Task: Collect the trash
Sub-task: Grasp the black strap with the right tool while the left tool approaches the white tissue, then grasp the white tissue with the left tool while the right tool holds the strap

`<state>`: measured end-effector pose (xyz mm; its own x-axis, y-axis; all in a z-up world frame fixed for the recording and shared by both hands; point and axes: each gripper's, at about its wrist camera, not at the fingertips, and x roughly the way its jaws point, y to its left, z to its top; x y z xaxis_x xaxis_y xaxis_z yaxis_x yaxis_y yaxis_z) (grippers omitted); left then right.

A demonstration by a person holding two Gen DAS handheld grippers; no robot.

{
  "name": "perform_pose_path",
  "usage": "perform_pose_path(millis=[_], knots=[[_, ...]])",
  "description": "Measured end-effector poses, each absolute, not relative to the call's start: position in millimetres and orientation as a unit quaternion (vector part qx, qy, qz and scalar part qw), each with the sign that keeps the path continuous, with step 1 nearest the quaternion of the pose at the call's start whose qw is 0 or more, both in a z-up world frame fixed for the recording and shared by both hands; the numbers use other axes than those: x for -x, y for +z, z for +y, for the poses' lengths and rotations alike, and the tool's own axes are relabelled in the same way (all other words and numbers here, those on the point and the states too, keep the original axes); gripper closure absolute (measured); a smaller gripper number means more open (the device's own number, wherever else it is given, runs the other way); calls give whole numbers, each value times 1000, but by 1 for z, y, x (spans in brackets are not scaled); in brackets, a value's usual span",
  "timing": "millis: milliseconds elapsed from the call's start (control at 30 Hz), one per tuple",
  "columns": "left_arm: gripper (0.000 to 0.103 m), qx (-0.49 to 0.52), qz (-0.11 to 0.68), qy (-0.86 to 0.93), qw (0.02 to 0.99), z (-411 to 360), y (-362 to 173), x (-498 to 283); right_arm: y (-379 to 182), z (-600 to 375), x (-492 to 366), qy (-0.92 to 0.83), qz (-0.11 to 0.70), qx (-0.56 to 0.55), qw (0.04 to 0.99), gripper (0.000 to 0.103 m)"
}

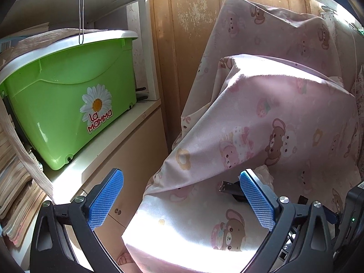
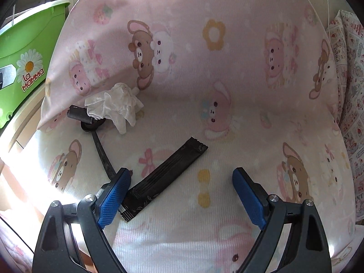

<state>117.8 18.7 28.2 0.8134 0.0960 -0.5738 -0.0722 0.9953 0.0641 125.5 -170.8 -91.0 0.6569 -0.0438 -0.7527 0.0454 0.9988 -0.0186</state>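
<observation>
Trash sits on the pink bear-print sheet (image 2: 227, 122), ahead of the right gripper (image 2: 182, 195). Black sachet wrapper (image 2: 163, 182) lies flat and diagonal, its near end tucked just under and beside the left pad (image 2: 113, 202), far end angling off up and right between the fingers' line; pads not pressing it. Right claw spread wide, nothing pinched. Crumpled white tissue (image 2: 116, 107) farther ahead and to the left, well beyond the fingertips, touching a small black cylinder (image 2: 78, 113). Black strap piece (image 2: 101, 152) runs from under the tissue back toward the left pad.

Left gripper (image 1: 182, 202) also spread wide, empty, hovering over the same sheet. Just past its right pad (image 1: 256, 201) a dark item (image 1: 227, 186) and a bit of the tissue (image 1: 265, 173) peek out; can't tell more. Green bin (image 1: 68, 104) with daisy sticker on a shelf, far ahead-left of the left claw.
</observation>
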Motion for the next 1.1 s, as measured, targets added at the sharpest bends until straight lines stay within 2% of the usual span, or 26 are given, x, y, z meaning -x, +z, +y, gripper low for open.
perform_pose_path(millis=[133,200,267,300,367,733,1100], knots=[[1,-25,299,44,953,18,29,-117,-91,-180,-121,-19,416,2,909,20],[1,-34,295,42,954,15,30,-116,-87,-186,-117,-18,415,2,910,30],[1,-39,294,38,954,13,30,-115,-84,-190,-114,-16,412,3,911,53],[1,-40,296,36,954,12,29,-115,-81,-192,-111,-12,412,4,911,60],[1,-37,301,33,952,12,28,-117,-77,-196,-111,1,413,8,911,85],[2,-49,319,0,947,1,22,-122,-59,-232,-96,37,404,-37,913,85],[22,-37,372,-55,926,-24,1,-150,-45,-227,-97,21,389,-13,921,85]])
